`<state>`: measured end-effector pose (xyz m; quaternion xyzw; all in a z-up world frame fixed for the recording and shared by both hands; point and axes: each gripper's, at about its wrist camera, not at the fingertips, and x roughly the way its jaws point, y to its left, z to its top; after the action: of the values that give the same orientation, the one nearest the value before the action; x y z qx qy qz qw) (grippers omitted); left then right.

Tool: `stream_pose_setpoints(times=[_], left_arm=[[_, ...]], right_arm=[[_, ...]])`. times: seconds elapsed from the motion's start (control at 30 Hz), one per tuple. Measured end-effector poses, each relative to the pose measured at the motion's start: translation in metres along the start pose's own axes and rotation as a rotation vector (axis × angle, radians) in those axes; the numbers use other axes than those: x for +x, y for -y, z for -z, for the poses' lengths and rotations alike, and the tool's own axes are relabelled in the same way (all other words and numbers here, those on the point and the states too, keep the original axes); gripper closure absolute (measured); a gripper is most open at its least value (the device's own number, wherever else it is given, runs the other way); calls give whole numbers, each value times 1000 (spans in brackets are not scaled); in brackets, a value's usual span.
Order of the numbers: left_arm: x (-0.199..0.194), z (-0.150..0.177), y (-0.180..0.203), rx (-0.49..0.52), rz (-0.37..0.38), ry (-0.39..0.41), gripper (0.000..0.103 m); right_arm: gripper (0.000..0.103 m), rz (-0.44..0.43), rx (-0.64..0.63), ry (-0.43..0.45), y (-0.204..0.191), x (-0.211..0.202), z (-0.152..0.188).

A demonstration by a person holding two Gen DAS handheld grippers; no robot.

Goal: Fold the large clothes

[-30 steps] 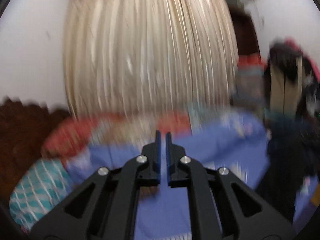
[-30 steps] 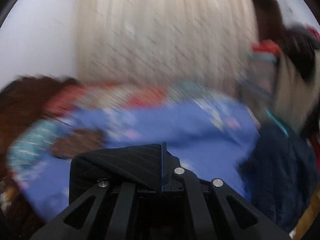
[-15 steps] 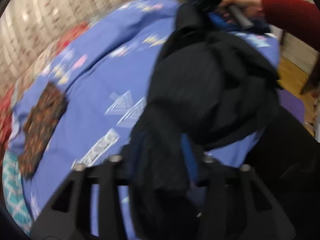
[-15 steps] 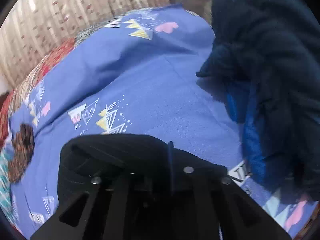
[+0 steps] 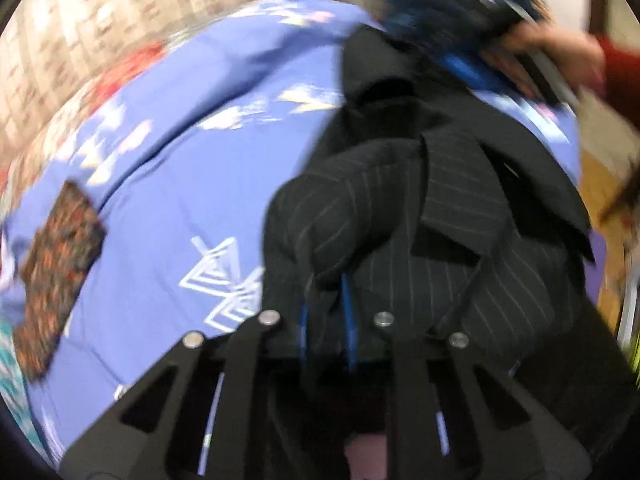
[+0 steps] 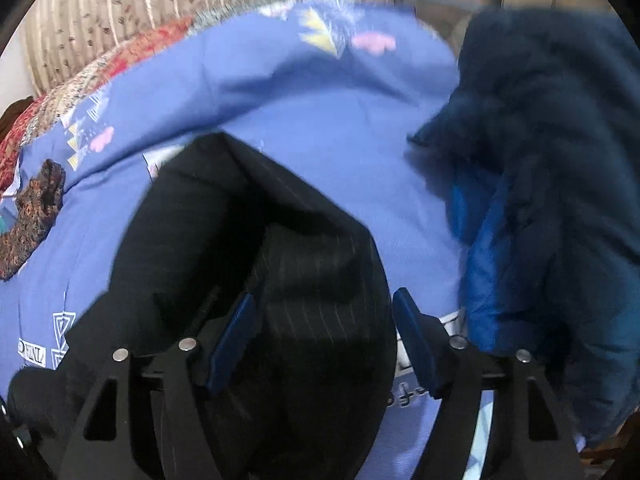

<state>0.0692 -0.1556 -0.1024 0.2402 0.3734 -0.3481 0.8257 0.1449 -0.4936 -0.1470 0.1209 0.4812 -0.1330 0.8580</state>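
A black pinstriped garment [image 5: 432, 216] lies bunched on a blue patterned bedspread [image 5: 192, 168]. My left gripper [image 5: 326, 312] is shut on a fold of it, the cloth pinched between the blue pads. In the right wrist view the same black garment [image 6: 280, 248] lies between and under the spread fingers of my right gripper [image 6: 324, 320], which is open and not clamping it. The right-hand gripper, held by a hand in a red sleeve [image 5: 616, 68], shows at the top right of the left wrist view.
A dark blue fleecy garment [image 6: 552, 152] is heaped on the bed's right side. A brown patterned cloth [image 5: 60, 264] lies at the left. Striped curtains [image 6: 160, 4] hang behind the bed, with a red patterned pillow [image 6: 132, 56] at the head.
Both grippers swung down from the curtain to the bed. The left one closed on the black garment. The right one, shut on it before, has opened.
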Motion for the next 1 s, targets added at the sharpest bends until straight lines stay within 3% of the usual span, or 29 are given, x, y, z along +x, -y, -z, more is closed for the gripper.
stream_pose_setpoints(times=[0.13, 0.27, 0.43, 0.47, 0.53, 0.6, 0.63, 0.67, 0.7, 0.77, 0.83, 0.87, 0.9, 0.93, 0.97, 1.0], left_arm=[[-6, -12, -52, -191, -50, 36, 94], [-4, -35, -114, -323, -107, 43, 94], [31, -77, -205, -494, -164, 27, 94], [43, -81, -214, -505, -178, 7, 94], [86, -84, -223, -532, -189, -119, 87], [118, -71, -222, -554, -136, -227, 85], [121, -67, -220, -551, -123, -231, 85], [120, -63, -219, -540, -129, -218, 78], [116, -58, -215, -517, -164, -201, 55], [111, -52, -212, -511, -189, -173, 28], [116, -46, -211, -527, -162, -194, 27], [124, -43, -214, -530, -148, -218, 33], [131, -44, -212, -528, -131, -230, 64], [139, -44, -209, -524, -86, -243, 81], [143, -47, -207, -525, -85, -247, 94], [141, -51, -205, -519, -104, -235, 96]], right_arm=[[18, -27, -5, 28, -9, 16, -6], [18, -24, -96, 131, -40, 8, -21], [17, -35, -231, 140, -82, 11, -38], [17, -34, -248, 121, -88, 16, -43], [17, -27, -261, 86, -92, 31, -55], [17, -24, -248, 58, -87, 46, -67], [17, -26, -244, 46, -85, 52, -71], [16, -34, -243, 29, -80, 60, -77], [15, -47, -244, 12, -77, 70, -83], [14, -65, -239, -30, -70, 91, -92], [14, -86, -225, -67, -68, 109, -98], [14, -119, -204, -115, -67, 122, -98], [15, -165, -175, -160, -67, 132, -98], [54, -220, -149, -175, -67, 134, -97], [74, -317, -127, -176, -75, 130, -95], [75, -329, -133, -131, -81, 119, -96]])
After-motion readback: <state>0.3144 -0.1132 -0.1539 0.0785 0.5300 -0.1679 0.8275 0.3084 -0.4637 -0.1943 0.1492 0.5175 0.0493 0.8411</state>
